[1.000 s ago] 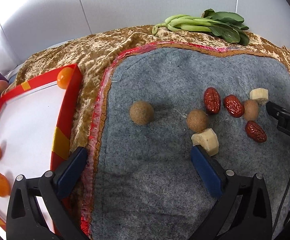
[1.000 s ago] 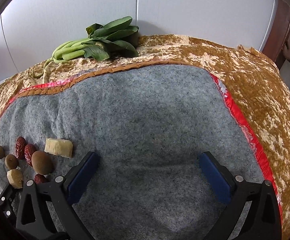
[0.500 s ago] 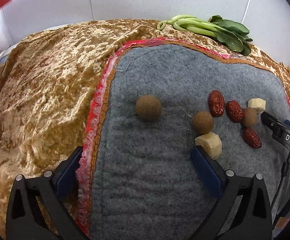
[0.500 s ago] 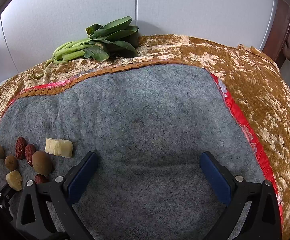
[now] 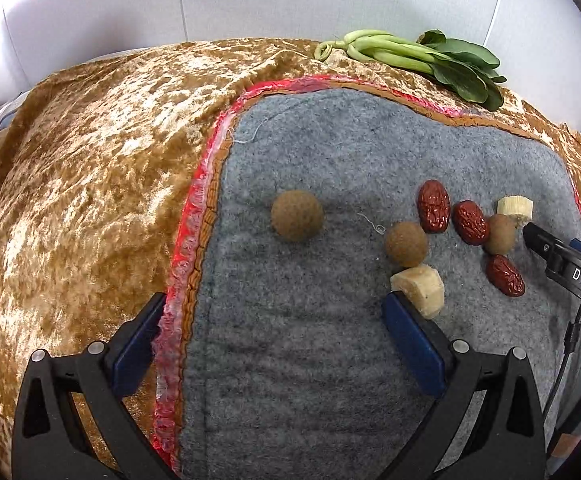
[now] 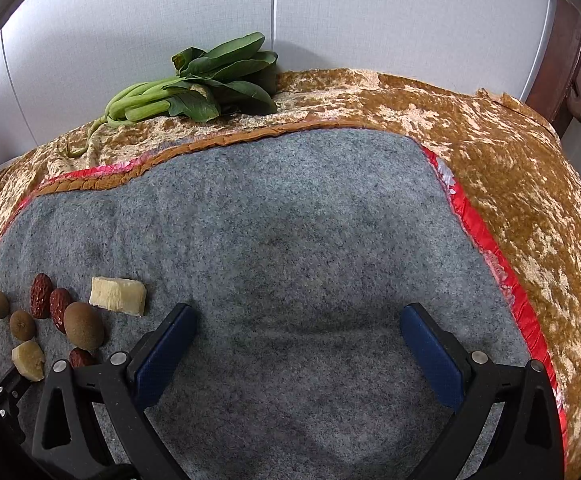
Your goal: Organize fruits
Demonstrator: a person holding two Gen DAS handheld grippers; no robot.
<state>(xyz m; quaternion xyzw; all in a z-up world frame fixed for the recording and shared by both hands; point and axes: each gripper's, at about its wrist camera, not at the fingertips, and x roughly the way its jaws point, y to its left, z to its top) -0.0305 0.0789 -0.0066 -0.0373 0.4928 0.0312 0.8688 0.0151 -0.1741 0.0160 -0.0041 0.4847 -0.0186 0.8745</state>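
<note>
Fingers apart and empty on both the left gripper (image 5: pixel 274 340) and right gripper (image 6: pixel 296 344), we should centre the left over the lone kiwi (image 5: pixel 297 216) on the grey felt mat (image 5: pixel 330 360) before closing gently.

In the right wrist view, the nearest red date (image 6: pixel 80 357) sits half hidden behind the hand-held gripper's finger.

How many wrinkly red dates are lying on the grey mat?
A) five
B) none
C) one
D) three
D: the left wrist view shows three dates on the grey mat, one beside another, and a third nearer the camera.
</note>
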